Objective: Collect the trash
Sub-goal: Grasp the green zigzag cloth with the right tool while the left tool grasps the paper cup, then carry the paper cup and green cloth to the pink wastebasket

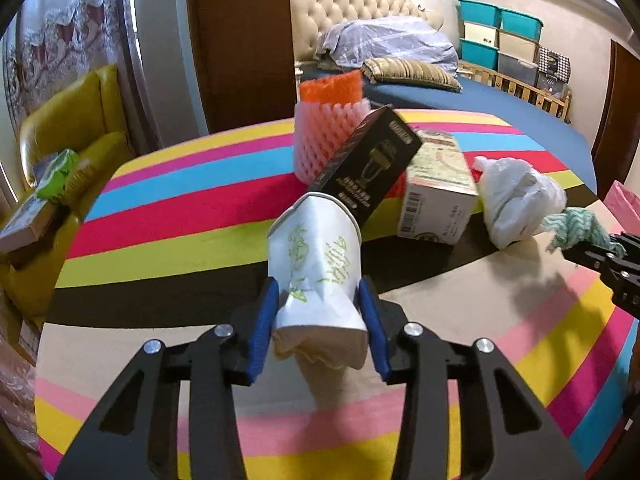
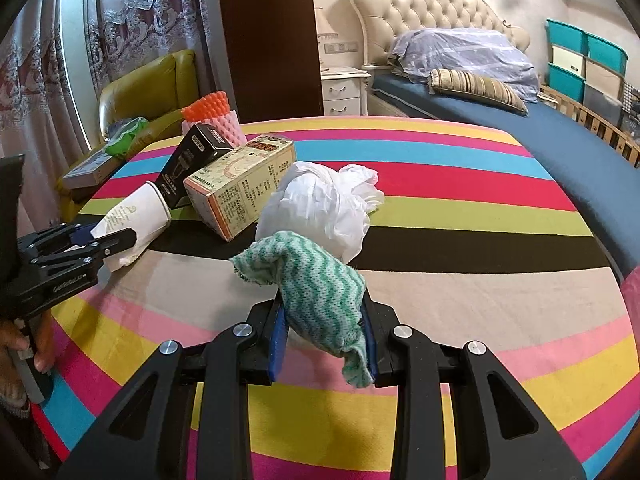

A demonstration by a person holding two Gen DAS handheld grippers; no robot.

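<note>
My left gripper [image 1: 318, 322] is shut on a crushed white paper cup [image 1: 316, 256] with green print, held above the striped cloth; it also shows in the right wrist view [image 2: 132, 216]. My right gripper [image 2: 324, 328] is shut on a green-and-white striped rag [image 2: 316, 284]; its tip shows in the left wrist view [image 1: 580, 228]. On the table lie a crumpled white plastic bag [image 2: 320, 208], a beige carton [image 2: 240, 188], a black box [image 2: 192, 160] leaning on the carton, and pink and orange foam nets [image 1: 328, 128].
The table [image 2: 460, 248] has a striped multicolour cloth. A yellow armchair [image 1: 72, 128] with books stands at the left. A bed [image 2: 520, 120] and stacked storage boxes [image 1: 504, 36] are behind. A pink object [image 1: 624, 204] sits at the right edge.
</note>
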